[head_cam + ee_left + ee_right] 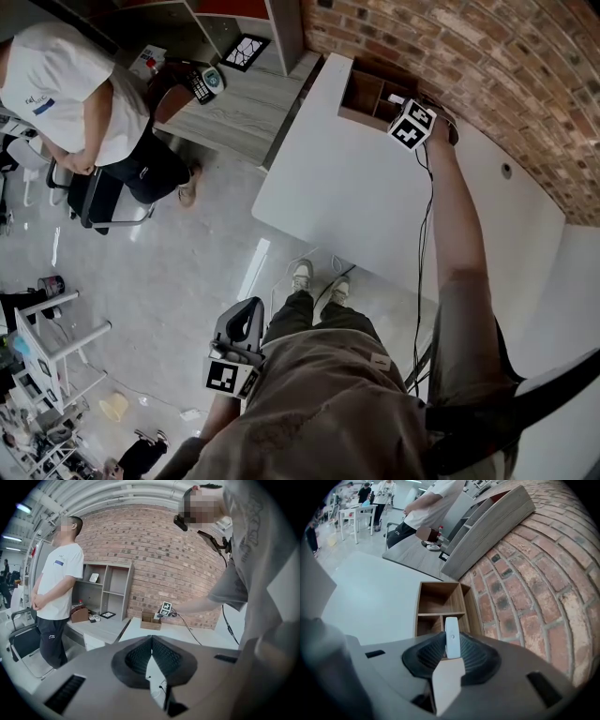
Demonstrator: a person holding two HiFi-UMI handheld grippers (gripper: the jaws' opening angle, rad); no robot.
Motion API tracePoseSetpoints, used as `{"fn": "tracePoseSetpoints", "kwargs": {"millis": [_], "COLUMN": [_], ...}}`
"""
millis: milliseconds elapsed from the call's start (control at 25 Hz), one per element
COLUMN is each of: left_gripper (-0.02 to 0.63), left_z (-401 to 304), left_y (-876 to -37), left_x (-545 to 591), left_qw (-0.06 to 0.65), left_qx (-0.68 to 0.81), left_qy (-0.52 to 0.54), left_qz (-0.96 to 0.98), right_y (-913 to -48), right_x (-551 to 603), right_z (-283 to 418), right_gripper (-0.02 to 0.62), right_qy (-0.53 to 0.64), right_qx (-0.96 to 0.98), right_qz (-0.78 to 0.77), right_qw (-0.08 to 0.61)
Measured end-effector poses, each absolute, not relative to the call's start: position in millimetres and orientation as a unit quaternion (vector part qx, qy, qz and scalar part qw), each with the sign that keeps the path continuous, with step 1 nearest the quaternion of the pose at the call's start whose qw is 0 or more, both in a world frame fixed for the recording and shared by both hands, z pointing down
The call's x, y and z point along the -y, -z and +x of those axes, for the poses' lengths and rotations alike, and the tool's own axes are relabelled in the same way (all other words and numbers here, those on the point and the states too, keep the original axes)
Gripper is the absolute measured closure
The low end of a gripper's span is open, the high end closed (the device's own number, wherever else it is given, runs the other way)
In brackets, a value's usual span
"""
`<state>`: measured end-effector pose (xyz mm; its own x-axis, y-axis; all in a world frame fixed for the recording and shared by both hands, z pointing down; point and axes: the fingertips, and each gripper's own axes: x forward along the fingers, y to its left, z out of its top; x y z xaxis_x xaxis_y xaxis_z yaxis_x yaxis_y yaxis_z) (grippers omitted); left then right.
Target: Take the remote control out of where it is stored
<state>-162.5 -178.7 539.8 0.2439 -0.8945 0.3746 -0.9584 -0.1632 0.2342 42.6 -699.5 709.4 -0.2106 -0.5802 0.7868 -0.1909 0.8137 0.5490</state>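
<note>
an open-plan office or lab workroom. a bare brick wall (pixel 450 56) backs a plain white table (pixel 375 206) and a wood-grain desk (pixel 234 108) that carries a shelf unit (pixel 105 590). an office chair (pixel 23 641) stands on a glossy grey floor (pixel 187 281). overhead run strip lights (pixel 23 508) and exposed white pipes (pixel 108 491). a bystander (pixel 66 84) stands by the desk. farther off, more people (pixel 379 494) stand near small white tables (pixel 356 515), and a cluttered rack (pixel 42 441) sits at the floor's edge.
</note>
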Motion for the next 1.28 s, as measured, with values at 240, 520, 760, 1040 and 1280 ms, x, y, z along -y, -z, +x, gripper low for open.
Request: {"fn": "tracePoseSetpoints", "kwargs": {"millis": [240,520,760,1040,1280], "left_gripper": [0.595,0.595,0.595,0.595,0.595], "left_z": [-159.5,-158.4,-152.2,-143.9,-136.8], "left_y": [-534.9,-531.0,-523.7,-513.9,-506.2], "left_x": [180.8,182.6,187.0,191.0,193.5], "left_qw": [0.201,0.197,0.176,0.158,0.14], "left_qx": [0.605,0.596,0.582,0.563,0.548], "left_qy": [-0.066,-0.063,-0.054,-0.046,-0.039], "left_qz": [0.768,0.776,0.792,0.81,0.824], "right_y": [-694.3,-673.2,-642.5,-594.8,-545.9], "right_x": [688.8,675.0,653.2,617.4,581.3], "right_z": [37.5,39.6,44.1,55.6,61.8], "right_gripper": [0.502,0.503,0.503,0.503,0.503], "right_qy": [0.18,0.19,0.208,0.238,0.283], "right_qx": [0.762,0.764,0.765,0.764,0.754], "right_qz": [0.261,0.277,0.297,0.328,0.347], "right_qw": [0.565,0.551,0.532,0.502,0.48]}}
